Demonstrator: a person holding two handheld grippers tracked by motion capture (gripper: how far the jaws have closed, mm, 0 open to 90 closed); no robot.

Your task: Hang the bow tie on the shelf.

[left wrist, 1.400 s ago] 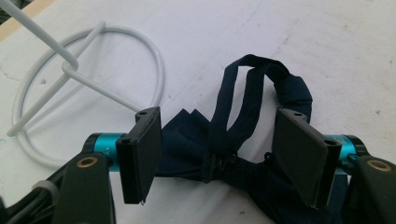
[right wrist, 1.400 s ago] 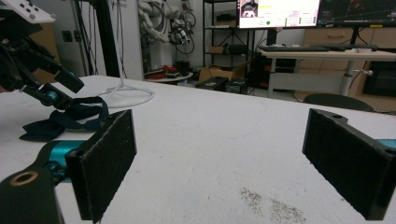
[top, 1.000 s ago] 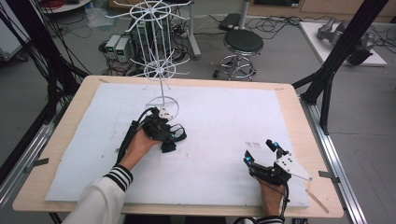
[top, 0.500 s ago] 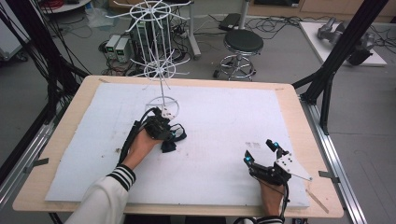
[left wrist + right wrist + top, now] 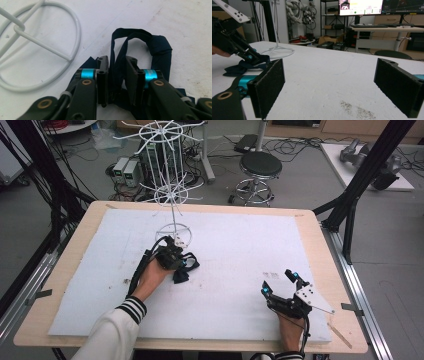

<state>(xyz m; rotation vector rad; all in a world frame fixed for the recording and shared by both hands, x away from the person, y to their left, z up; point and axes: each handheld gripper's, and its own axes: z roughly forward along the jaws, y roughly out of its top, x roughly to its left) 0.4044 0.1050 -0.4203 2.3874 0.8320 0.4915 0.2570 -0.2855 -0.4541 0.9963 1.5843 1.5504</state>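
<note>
A dark navy fabric piece with straps (image 5: 181, 275) lies on the white mat by the foot of a white wire rack (image 5: 175, 230). My left gripper (image 5: 182, 262) points down onto it. In the left gripper view its jaws have just been closing, and the left gripper (image 5: 117, 60) now pinches two folds of the strap between its pads, with the knotted part of the fabric (image 5: 160, 46) just beyond. My right gripper (image 5: 278, 282) rests near the mat's front right, and in its own view the right gripper (image 5: 334, 85) stands wide open with nothing between the pads.
The rack's round wire base (image 5: 75, 37) lies close to the left of the left jaws, and its tall stem and spokes rise above the table's back. A white foam mat (image 5: 240, 245) covers the wooden table (image 5: 320, 245). A stool (image 5: 260, 167) and cables stand behind.
The left gripper's jaws have drawn together on the fabric. Neither hand has shifted, and the right gripper stays as it was.
</note>
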